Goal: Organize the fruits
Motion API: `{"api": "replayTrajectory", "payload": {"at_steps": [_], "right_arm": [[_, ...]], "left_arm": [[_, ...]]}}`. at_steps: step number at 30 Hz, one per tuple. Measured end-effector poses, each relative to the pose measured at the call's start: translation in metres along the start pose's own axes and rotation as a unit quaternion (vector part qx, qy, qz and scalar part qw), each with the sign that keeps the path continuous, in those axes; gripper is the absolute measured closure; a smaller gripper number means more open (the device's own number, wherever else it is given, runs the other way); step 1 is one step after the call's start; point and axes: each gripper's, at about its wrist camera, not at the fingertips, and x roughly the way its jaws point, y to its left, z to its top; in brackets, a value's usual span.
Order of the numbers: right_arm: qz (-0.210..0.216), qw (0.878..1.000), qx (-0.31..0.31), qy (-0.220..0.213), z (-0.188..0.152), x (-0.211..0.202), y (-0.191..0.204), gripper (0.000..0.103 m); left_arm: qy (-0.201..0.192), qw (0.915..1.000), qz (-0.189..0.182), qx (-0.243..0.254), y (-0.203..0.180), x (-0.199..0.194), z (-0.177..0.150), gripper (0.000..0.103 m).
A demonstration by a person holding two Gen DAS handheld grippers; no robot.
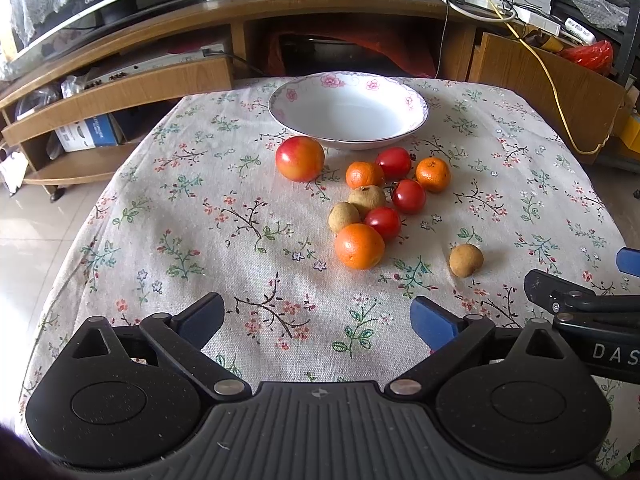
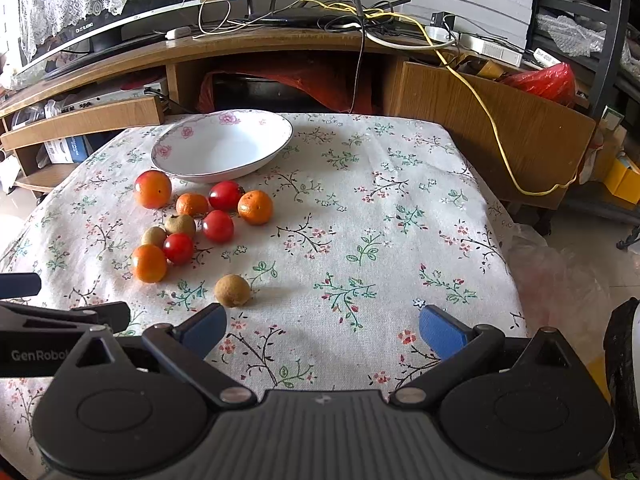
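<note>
Ten small round fruits (image 1: pixel 374 204) (light, apt to roll) near the floral white bowl (image 1: pixel 348 110); grip across middles; both grippers (image 1: pixel 316 322) (image 2: pixel 322 330) gape wide, empty.

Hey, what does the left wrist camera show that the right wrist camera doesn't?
Only the left wrist view shows the left gripper head-on, open, over cloth.

Only the right wrist view shows the right gripper head-on, open, plus the table's right edge.

Both show the empty bowl and the fruits beside it, including the lone brown fruit.
</note>
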Motion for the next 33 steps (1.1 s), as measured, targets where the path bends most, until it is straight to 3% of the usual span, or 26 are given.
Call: {"api": "replayTrajectory", "payload": {"at_steps": [12,17,22,28,33], "right_arm": [[0.012,1.0,-0.008,0.006,0.008,0.009,0.006,0.011],[0.028,0.999,-0.009,0.014,0.014,0.016,0.009,0.019],[0.054,0.998,-0.003,0.03,0.017,0.025,0.012,0.035],[0.068,0.997,-0.004,0.042,0.021,0.035,0.017,0.047],[0.079,0.996,-0.007,0.049,0.025,0.042,0.021,0.05]], "left_arm": [[-0.001,0.9999,0.009,-0.005,0.004,0.006,0.006,0.003],[-0.001,0.9998,0.017,-0.004,0.006,0.011,0.01,0.003],[0.006,0.9997,0.022,0.0,0.005,0.018,0.014,0.006],[0.016,0.9995,0.026,0.003,0.005,0.028,0.018,0.007],[0.021,0.9994,0.027,-0.001,0.008,0.033,0.021,0.007]]}}
